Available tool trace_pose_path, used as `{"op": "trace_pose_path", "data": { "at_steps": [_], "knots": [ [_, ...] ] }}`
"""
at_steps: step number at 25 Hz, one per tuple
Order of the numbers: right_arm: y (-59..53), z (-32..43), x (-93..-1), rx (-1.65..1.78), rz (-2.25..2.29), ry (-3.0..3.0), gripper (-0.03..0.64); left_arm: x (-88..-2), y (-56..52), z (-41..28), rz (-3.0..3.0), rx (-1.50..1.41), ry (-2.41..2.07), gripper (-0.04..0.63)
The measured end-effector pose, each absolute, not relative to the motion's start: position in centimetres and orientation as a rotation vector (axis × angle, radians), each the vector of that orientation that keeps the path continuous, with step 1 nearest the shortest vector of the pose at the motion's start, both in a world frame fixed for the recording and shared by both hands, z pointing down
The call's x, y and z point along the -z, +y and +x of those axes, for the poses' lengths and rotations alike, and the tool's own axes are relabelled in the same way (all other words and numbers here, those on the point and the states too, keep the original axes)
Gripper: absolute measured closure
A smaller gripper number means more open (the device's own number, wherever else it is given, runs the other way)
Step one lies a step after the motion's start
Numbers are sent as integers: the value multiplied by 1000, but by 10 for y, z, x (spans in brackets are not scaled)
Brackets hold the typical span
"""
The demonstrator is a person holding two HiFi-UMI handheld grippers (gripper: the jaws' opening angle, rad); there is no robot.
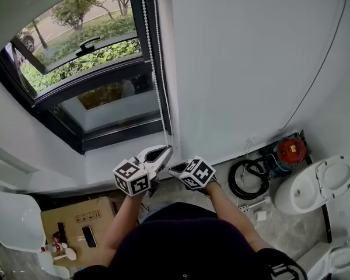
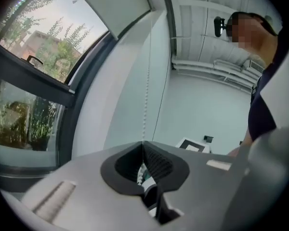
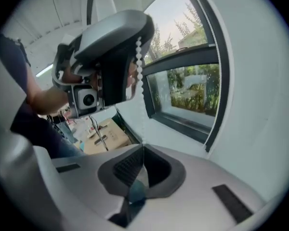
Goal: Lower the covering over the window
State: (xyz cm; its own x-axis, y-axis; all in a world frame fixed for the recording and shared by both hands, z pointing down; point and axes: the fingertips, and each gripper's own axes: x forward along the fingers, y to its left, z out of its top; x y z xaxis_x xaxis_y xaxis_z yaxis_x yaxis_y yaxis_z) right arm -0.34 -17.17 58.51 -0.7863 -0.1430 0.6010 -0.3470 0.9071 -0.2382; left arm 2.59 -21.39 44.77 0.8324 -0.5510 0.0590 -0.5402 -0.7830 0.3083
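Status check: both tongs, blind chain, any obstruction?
Left tongs shut on bead chain. Right tongs shut beside them, grip unclear. Window uncovered. Nothing blocking the chain.

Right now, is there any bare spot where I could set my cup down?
The white ledge under the window frame looks bare. The floor is crowded: cardboard box at left, coiled hose, red machine and toilet at right.

Clothing: dark navy top (image 1: pixel 186 244), short sleeves.
Grippers: left gripper (image 1: pixel 167 149), right gripper (image 1: pixel 171 169); light grey shells, black ribbed fingers (image 2: pixel 158 165).
Markers: black-and-white patterned cube (image 1: pixel 132 177) on each.
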Motion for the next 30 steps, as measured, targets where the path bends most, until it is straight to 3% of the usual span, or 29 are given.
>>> {"op": "trace_pose_path", "data": {
  "at_steps": [13, 19, 23, 30],
  "knots": [
    [-165, -13, -598, -466, 265, -2421, 603, -464, -214, 19, 2607, 176, -770, 581],
    [-167, -17, -599, -445, 251, -2406, 603, -517, -210, 4, 2542, -58, -805, 583],
    [-167, -13, -600, -457, 258, -2405, 603, -528, -204, 1, 2434, 91, -772, 583],
    [-168, -14, -601, -467, 256, -2405, 603, -527, -210, 2, 2474, 35, -778, 583]
  ]
}}
